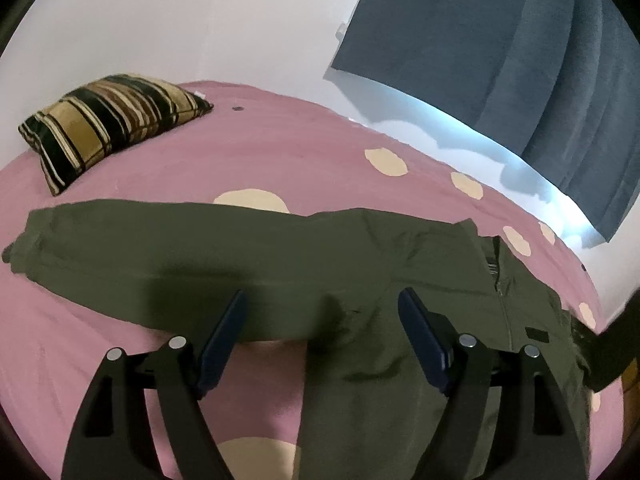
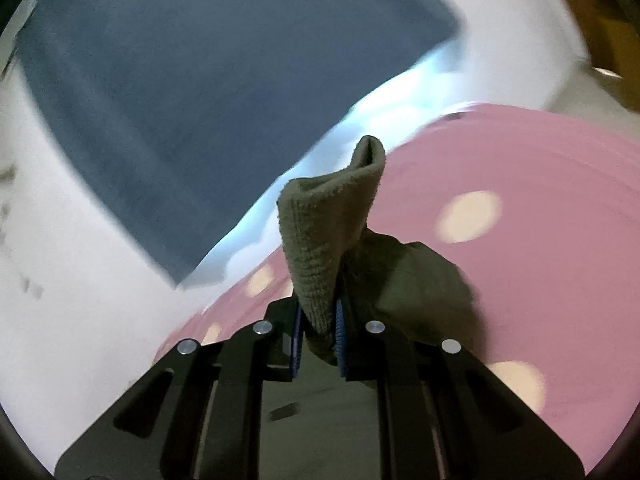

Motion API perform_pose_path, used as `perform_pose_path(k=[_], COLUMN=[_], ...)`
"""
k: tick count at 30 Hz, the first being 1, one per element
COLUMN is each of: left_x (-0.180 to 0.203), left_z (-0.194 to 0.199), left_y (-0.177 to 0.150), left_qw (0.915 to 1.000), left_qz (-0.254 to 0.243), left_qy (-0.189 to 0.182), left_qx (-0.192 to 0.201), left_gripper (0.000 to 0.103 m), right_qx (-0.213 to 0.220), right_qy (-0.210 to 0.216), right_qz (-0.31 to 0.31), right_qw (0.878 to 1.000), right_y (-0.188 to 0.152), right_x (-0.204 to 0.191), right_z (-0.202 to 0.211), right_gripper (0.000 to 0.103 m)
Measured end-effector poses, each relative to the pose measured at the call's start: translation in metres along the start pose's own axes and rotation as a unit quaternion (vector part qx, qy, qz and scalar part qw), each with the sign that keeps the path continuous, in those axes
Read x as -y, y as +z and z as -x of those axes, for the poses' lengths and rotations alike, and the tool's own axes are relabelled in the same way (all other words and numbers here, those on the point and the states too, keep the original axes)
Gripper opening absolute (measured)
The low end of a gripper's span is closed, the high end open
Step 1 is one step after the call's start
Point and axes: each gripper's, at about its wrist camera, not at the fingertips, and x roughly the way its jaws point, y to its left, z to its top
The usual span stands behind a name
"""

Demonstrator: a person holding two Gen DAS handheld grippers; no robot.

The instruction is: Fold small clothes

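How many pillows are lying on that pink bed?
1. A single striped pillow lies at the far left of the pink bed, beyond the green jacket's outstretched sleeve. More could be hidden outside these two views.

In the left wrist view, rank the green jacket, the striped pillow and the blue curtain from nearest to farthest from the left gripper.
1. Green jacket: spread on the bed, right under and ahead of the open left gripper.
2. Striped pillow: farther back, on the left.
3. Blue curtain: on the wall beyond the bed, upper right.
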Motion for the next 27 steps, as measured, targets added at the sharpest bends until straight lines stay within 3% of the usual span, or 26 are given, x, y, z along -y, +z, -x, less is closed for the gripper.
perform_pose_path(k=[4,11,17,22,25,27], left_x=[-0.008,-0.027,-0.033,-0.032,-0.03,-0.027], left_z=[0.005,0.009,0.009,0.002,-0.003,-0.006], left_y=[0.0,-0.001,-0.001,-0.005,-0.009,-0.011], left_qw=[0.9999,0.9996,0.9993,0.9991,0.9988,0.9987], left_qz=[0.001,0.026,0.037,0.041,0.043,0.041], left_qy=[0.009,0.014,0.006,0.001,-0.002,-0.001], left_qx=[0.008,0.005,0.002,-0.013,-0.024,-0.03], left_gripper=[0.077,0.078,0.078,0.078,0.078,0.078], right_qx=[-0.05,-0.147,-0.222,-0.278,-0.301,-0.32], right_qy=[0.031,0.072,0.061,0.034,0.04,0.052], right_qz=[0.065,0.16,0.226,0.263,0.271,0.275], right_qw=[0.996,0.974,0.947,0.923,0.913,0.905], right_y=[-0.036,-0.136,-0.215,-0.266,-0.29,-0.302], right_x=[-0.075,-0.177,-0.213,-0.214,-0.212,-0.215], right_z=[-0.046,-0.116,-0.153,-0.19,-0.196,-0.198], right_gripper=[0.013,0.013,0.013,0.014,0.023,0.045])
